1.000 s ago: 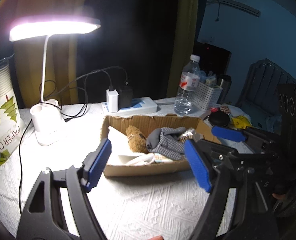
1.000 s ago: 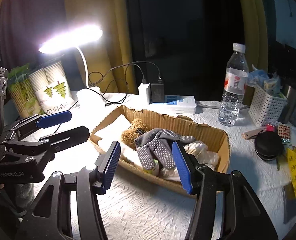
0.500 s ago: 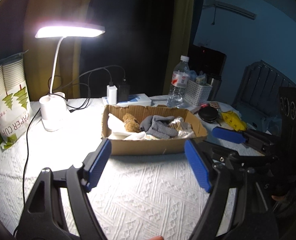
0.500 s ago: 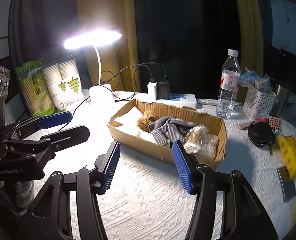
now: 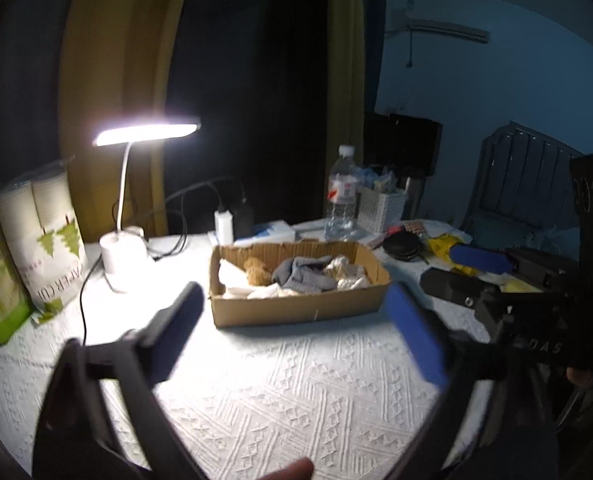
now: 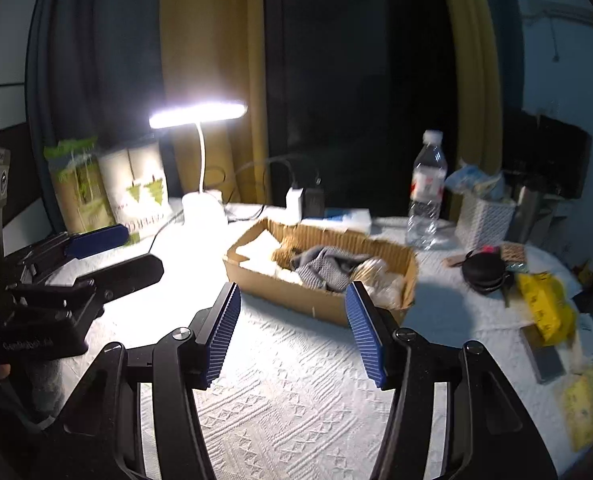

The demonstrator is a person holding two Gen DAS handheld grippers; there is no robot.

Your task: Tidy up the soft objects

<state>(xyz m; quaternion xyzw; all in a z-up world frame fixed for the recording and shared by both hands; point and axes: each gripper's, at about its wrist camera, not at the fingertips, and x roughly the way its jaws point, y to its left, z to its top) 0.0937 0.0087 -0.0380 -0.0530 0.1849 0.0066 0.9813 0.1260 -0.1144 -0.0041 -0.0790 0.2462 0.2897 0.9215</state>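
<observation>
A shallow cardboard box point(image 5: 296, 308) point(image 6: 296, 288) sits mid-table on the white textured cloth. In it lie a brown plush toy point(image 5: 258, 272) point(image 6: 284, 254), a grey dotted glove point(image 5: 304, 276) point(image 6: 324, 268) and pale soft items point(image 5: 344, 270) point(image 6: 380, 276). My left gripper point(image 5: 292, 336) is open and empty, held back from the box's near side; it also shows in the right wrist view point(image 6: 116, 252). My right gripper point(image 6: 292, 330) is open and empty, near the box's front wall, and shows at the right of the left wrist view point(image 5: 468, 272).
A lit white desk lamp point(image 5: 122, 256) point(image 6: 204, 212) stands left of the box. Paper cup packs point(image 5: 40, 248) point(image 6: 136, 192) stand far left. Behind the box are a power strip with chargers point(image 5: 252, 228), a water bottle point(image 6: 426, 192) and a white basket point(image 6: 484, 216). A black pouch point(image 6: 484, 272) and yellow packets point(image 6: 544, 304) lie right.
Both grippers have pulled back and up from the box, which now looks smaller and farther away. Both stay open and empty. The box contents have not moved.
</observation>
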